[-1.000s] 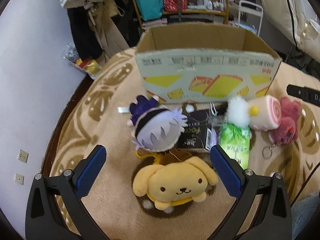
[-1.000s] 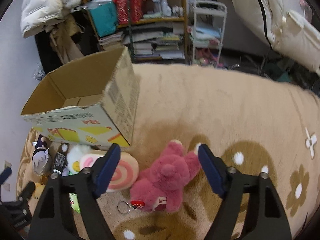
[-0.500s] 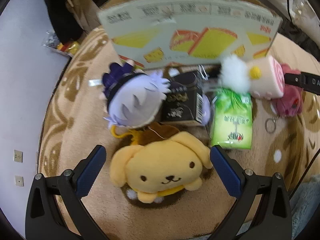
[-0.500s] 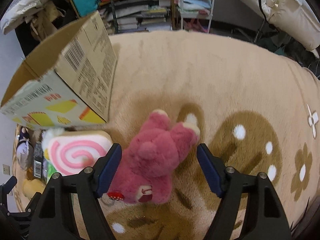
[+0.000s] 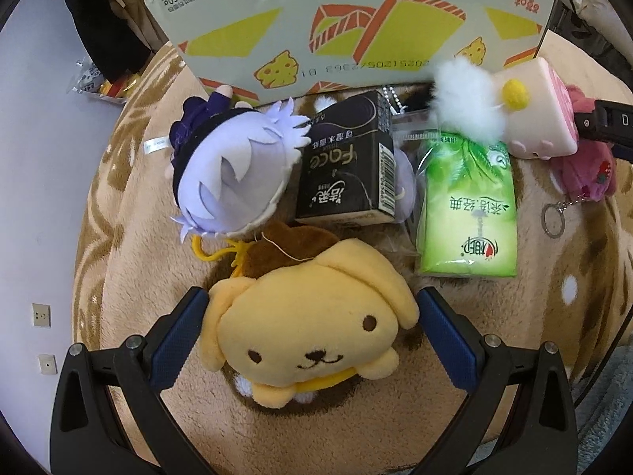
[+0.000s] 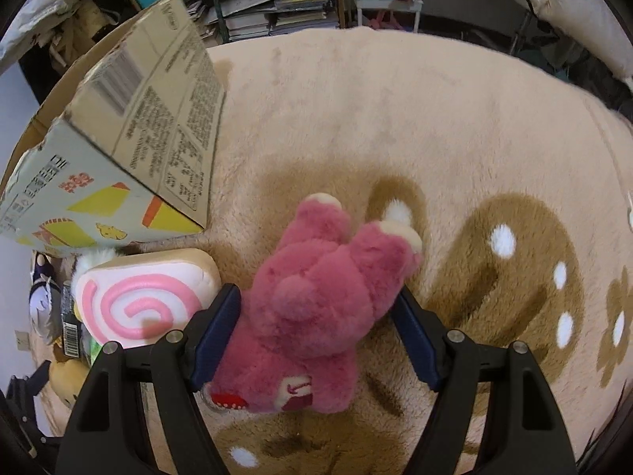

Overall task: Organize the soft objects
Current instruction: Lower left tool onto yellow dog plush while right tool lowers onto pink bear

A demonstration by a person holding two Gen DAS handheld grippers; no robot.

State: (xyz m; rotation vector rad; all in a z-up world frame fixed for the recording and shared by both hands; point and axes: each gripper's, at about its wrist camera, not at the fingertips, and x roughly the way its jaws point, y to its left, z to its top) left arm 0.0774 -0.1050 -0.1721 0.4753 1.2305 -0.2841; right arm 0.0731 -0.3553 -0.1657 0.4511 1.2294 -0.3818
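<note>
My left gripper is open, its fingers either side of a yellow dog plush lying on the beige rug. Beyond it lie a purple-haired doll, a black tissue box, a green tissue pack and a swirl-roll plush. My right gripper is open around a pink bear plush lying face down; its fingers flank the body. The cardboard box stands behind the toys, its front wall showing in the left wrist view.
The swirl-roll plush lies just left of the right gripper. A keyring trails from the pink bear. Shelves with books and a white cart stand beyond the rug. A white wall with sockets is at left.
Both grippers have moved down and forward. The left one now straddles the yellow dog plush; the right one now straddles the pink bear. Both stay open.
</note>
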